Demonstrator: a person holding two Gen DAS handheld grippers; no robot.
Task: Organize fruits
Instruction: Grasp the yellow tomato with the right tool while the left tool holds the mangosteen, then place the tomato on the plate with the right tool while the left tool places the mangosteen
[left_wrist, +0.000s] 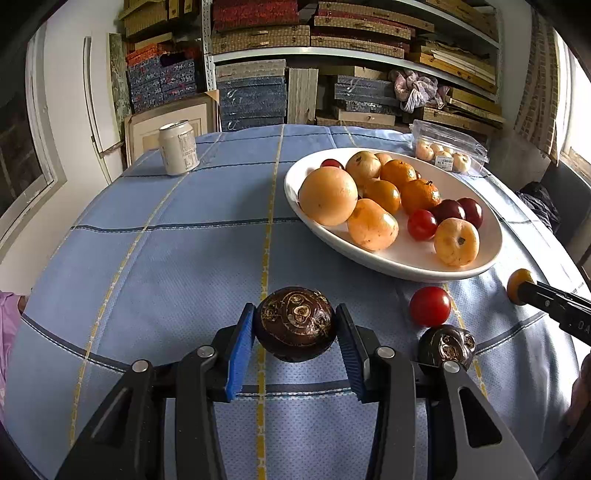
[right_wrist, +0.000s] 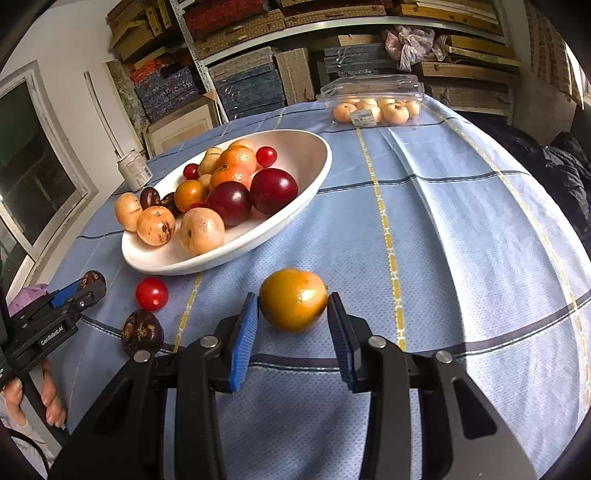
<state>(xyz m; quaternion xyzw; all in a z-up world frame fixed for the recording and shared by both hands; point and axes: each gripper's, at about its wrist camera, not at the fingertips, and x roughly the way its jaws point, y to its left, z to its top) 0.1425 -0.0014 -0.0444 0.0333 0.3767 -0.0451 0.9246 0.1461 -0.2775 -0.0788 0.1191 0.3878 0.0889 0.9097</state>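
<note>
Blue checked cloth covered the desk, where a white oval bowl heaped with fruit served as the landmark. In front of the bowl, the left claw was clamped on a dark brown chestnut-like fruit. To its right, the right claw gripped a yellow-orange fruit. A red cherry tomato and a second dark fruit lay just before the bowl. Behind the bowl stood a can and a clear fruit box.
</note>
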